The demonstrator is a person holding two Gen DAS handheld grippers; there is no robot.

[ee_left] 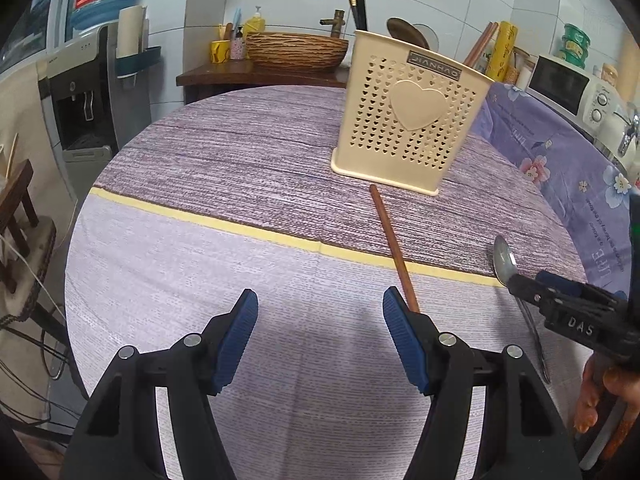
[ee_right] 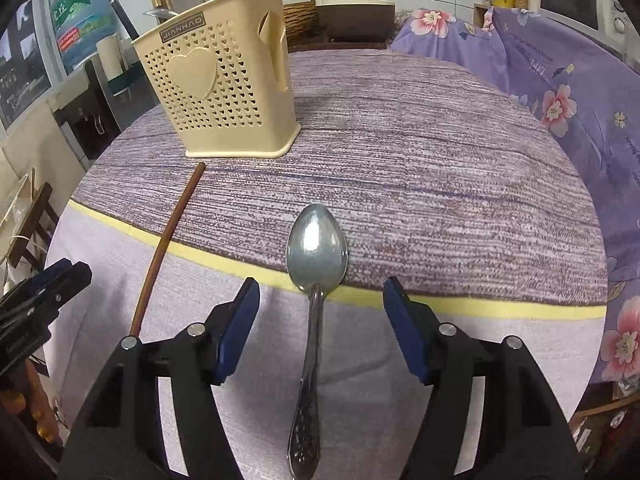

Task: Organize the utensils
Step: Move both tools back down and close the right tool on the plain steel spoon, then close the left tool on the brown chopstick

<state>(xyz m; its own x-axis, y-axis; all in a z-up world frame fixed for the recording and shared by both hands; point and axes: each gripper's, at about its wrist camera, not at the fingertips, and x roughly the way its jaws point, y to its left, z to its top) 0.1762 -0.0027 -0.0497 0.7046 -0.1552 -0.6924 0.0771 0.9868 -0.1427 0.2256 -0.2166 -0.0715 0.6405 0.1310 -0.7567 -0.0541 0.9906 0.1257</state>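
The right gripper (ee_right: 320, 304) is held with jaws wide; the spoon (ee_right: 316, 256) lies flat on the bench (ee_right: 440, 160) between them, untouched. The left gripper (ee_left: 320, 316) is likewise spread wide and empty, a chopstick (ee_left: 394, 248) seen just beyond its right jaw, the utensil holder (ee_left: 408, 116) farther ahead.

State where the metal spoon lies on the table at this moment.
In the right wrist view the spoon lies flat between the open jaws of the right gripper, untouched, its bowl over the yellow stripe, right of the brown chopstick.
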